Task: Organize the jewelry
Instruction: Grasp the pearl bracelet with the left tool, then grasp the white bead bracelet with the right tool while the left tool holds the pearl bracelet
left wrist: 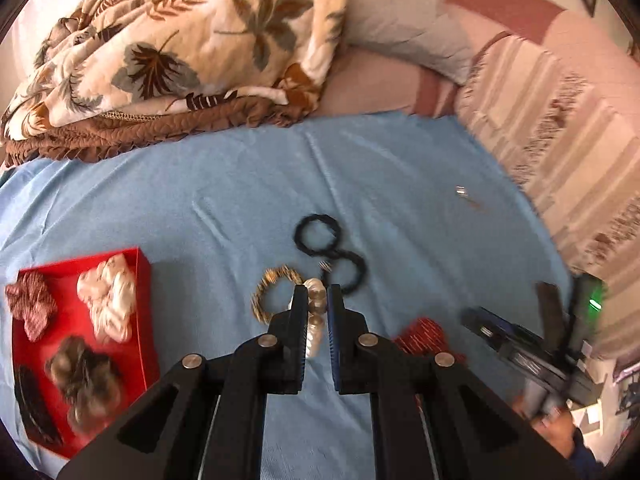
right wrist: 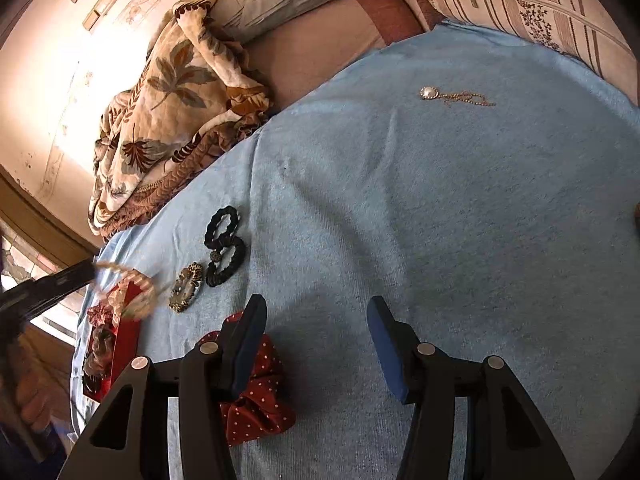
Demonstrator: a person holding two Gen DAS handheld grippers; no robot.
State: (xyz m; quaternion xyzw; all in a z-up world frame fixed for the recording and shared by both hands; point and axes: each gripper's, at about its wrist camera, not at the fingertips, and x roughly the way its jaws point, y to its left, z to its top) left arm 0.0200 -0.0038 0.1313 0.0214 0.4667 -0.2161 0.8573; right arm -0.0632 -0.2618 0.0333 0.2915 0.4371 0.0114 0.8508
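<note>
My left gripper [left wrist: 318,300] is shut on a pearl bracelet [left wrist: 316,320] and holds it above the blue cloth [left wrist: 200,200]. In the right wrist view the bracelet [right wrist: 128,292] hangs blurred over the red box [right wrist: 124,344]. The red box [left wrist: 140,308] holds several scrunchies and a dark hair clip. A gold-striped hair tie [left wrist: 264,292], two black hair ties [left wrist: 320,244] and a red dotted scrunchie [left wrist: 424,336] lie on the cloth. A pearl pendant with chain [right wrist: 452,96] lies far off. My right gripper [right wrist: 316,320] is open and empty, beside the red scrunchie [right wrist: 256,400].
A leaf-print blanket [left wrist: 160,52] and pillows [left wrist: 400,36] lie beyond the cloth. A striped cushion [left wrist: 560,120] borders the right side. The right gripper [left wrist: 540,344] shows at the lower right of the left wrist view.
</note>
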